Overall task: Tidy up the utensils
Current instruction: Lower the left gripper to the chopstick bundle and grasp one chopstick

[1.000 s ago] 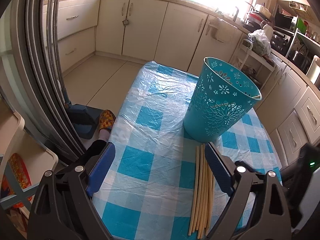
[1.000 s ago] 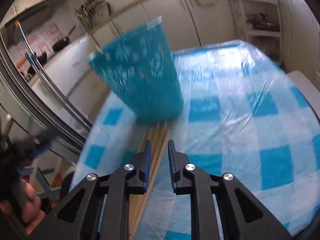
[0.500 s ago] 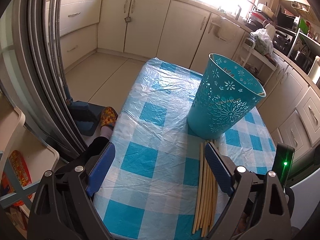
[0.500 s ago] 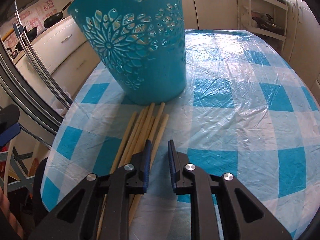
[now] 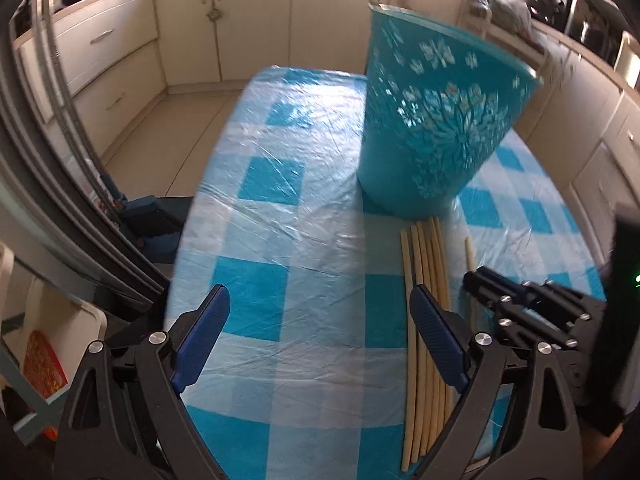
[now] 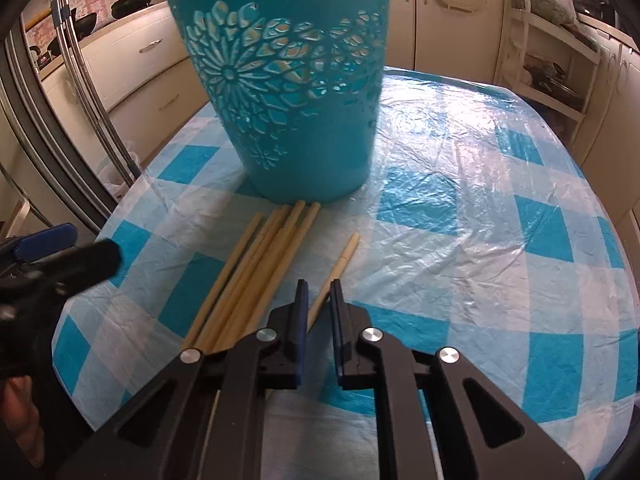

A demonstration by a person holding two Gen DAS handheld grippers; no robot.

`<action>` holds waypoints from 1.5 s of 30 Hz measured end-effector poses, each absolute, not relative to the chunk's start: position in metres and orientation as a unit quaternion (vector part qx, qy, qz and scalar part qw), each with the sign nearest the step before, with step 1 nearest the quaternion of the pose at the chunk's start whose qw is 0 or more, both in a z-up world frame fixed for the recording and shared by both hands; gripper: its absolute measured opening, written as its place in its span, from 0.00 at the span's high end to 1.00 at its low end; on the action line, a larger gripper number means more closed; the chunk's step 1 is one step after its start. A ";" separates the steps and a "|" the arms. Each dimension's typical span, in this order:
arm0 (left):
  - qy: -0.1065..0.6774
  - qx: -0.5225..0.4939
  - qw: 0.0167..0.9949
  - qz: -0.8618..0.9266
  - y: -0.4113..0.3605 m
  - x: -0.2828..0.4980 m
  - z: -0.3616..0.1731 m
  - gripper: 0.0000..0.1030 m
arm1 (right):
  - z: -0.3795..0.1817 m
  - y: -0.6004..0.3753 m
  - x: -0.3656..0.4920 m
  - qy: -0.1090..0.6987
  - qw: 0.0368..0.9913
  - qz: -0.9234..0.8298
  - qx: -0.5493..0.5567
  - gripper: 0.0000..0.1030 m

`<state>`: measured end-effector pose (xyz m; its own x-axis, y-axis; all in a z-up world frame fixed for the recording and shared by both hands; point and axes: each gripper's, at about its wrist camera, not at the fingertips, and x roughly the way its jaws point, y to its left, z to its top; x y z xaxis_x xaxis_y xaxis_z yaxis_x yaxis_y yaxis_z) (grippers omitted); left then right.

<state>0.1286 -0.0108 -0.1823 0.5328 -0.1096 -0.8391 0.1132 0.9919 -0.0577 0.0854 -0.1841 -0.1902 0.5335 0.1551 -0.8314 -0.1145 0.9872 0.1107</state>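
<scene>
Right gripper (image 6: 318, 292): jaws narrow, and they have just been closing on a single chopstick (image 6: 334, 270) that lies apart from the main bundle of chopsticks (image 6: 256, 268); the stick runs between the pads, though actual pad contact cannot be confirmed. Left gripper (image 5: 320, 320): jaws wide, nothing between them, poised over the checked surface (image 5: 280, 200) with its right-hand jaw overlapping the bundle in frame.

The bundle lies at lower centre of the right wrist view, its far ends almost touching the foot of the teal basket (image 6: 288, 92), which stands upright in the upper centre.

Risks, as judged: the grip sits near one end of the stick, so on lifting it may pivot or slip out. The two grippers work close together and could collide or scatter the bundle. The basket looks light and could tip if struck.

The left view alone shows the right gripper from outside, down at the lone stick. The right view alone shows the stick entering the jaws.
</scene>
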 end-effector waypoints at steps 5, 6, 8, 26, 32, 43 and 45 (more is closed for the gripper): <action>0.493 0.020 0.867 -0.072 -0.029 0.143 -0.197 0.15 | -0.190 -0.208 0.078 0.474 0.876 0.078 0.048 0.89; 0.495 0.023 0.866 -0.072 -0.032 0.145 -0.199 0.15 | -0.190 -0.211 0.077 0.473 0.876 0.079 0.055 0.89; 0.498 0.029 0.864 -0.071 -0.037 0.149 -0.202 0.15 | -0.191 -0.216 0.075 0.469 0.877 0.081 0.065 0.89; 0.513 0.066 0.855 -0.044 -0.051 0.170 -0.221 0.15 | -0.194 -0.227 0.078 0.464 0.875 0.094 0.100 0.89; 0.511 0.072 0.855 -0.058 -0.053 0.174 -0.221 0.22 | -0.193 -0.223 0.082 0.465 0.877 0.097 0.076 0.89; 0.508 0.072 0.856 -0.059 -0.059 0.171 -0.220 0.24 | -0.191 -0.217 0.090 0.477 0.871 0.109 0.046 0.89; 0.509 0.069 0.856 -0.067 -0.060 0.170 -0.219 0.30 | -0.191 -0.210 0.091 0.479 0.869 0.124 0.027 0.89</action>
<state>0.1700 -0.0603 -0.2188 0.4734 -0.0441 -0.8797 0.1849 0.9815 0.0503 0.0914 -0.2095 -0.1909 0.5107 0.2413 -0.8252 -0.1887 0.9679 0.1662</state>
